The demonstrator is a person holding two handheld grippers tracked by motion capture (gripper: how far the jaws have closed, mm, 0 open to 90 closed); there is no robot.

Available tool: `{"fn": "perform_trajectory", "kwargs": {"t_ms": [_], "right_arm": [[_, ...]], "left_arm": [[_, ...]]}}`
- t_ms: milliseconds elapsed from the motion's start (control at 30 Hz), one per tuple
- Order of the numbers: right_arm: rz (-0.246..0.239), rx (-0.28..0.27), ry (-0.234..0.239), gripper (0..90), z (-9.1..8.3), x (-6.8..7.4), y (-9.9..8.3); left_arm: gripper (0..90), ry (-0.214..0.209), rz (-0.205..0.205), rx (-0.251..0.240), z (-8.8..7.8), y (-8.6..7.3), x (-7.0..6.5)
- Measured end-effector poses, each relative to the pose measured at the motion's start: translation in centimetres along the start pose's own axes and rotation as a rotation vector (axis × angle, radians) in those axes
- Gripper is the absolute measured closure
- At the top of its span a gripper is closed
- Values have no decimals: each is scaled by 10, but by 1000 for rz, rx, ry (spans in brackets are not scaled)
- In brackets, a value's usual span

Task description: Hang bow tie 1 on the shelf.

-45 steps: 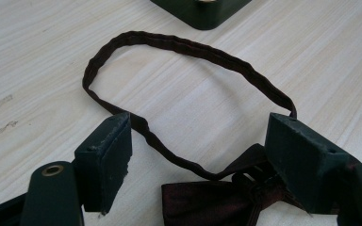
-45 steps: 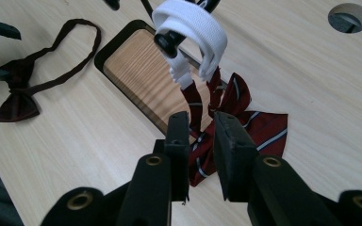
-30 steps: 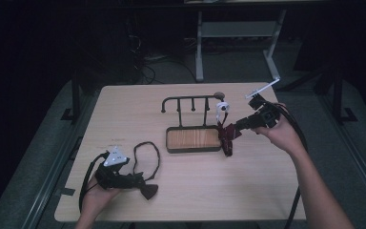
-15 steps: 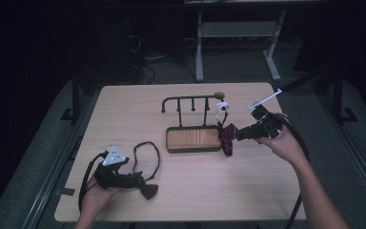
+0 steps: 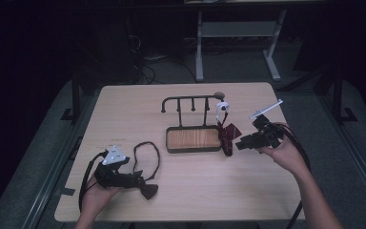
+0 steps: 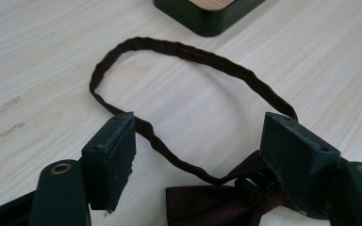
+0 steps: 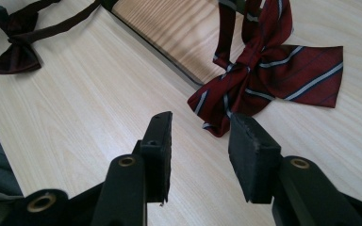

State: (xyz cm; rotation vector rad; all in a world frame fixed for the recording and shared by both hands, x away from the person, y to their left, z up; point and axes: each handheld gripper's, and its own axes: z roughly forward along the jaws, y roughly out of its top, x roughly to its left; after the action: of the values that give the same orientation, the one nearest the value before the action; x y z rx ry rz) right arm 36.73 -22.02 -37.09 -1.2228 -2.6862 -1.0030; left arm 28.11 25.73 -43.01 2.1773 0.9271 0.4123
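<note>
The right gripper (image 7: pixel 200 155) sits just short of the striped bow tie (image 7: pixel 264 75), which lies against the right end of the tray (image 5: pixel 193 139) on the table (image 5: pixel 124 105). Its jaws have just been opening (nothing between them). The left gripper (image 6: pixel 207 160) stands wide over the dark bow tie (image 6: pixel 212 205) and its strap (image 6: pixel 179 49).

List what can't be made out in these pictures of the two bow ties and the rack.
- Striped bow tie, right gripper view: its strap top runs off the upper edge.
- Same tie, high view: too small to tell how it hangs from the rack.
- Dark bow tie, left gripper view: cut by the bottom edge, its knot behind the left claw.
- Tray, left gripper view: one corner showing.
</note>
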Motion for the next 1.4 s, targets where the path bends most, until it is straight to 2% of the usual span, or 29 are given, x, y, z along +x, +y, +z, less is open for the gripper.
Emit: {"fn": "perform_trajectory", "kwargs": {"t_ms": [167,300,433,467,533,767,900,1133,1267,1400], "right_arm": [[-3,14,5,567,4,3,-8],[-4,6,3,548,2,7,-13],[-8,0,1,529,1,9,-17],[-5,-2,2,518,0,10,-20],[-6,-5,-2,515,1,10,-22],[3,-7,-5,500,2,12,-35],[11,-14,-15,487,6,10,-47],[27,-21,-25,474,11,7,-62],[31,-24,-33,472,12,8,-66],[26,-23,-49,468,15,11,-74]], "left_arm": [[315,6,0,-16,-3,6,1],[337,15,9,-8,-4,13,5],[351,21,-6,-15,-5,16,9],[362,25,-23,-18,-4,18,11],[371,28,-21,-9,-4,18,13],[400,24,-53,17,4,22,24],[415,43,-59,40,11,28,31],[437,67,-46,65,17,36,37],[450,68,-48,63,20,37,37],[467,75,-54,92,26,37,41]]}}
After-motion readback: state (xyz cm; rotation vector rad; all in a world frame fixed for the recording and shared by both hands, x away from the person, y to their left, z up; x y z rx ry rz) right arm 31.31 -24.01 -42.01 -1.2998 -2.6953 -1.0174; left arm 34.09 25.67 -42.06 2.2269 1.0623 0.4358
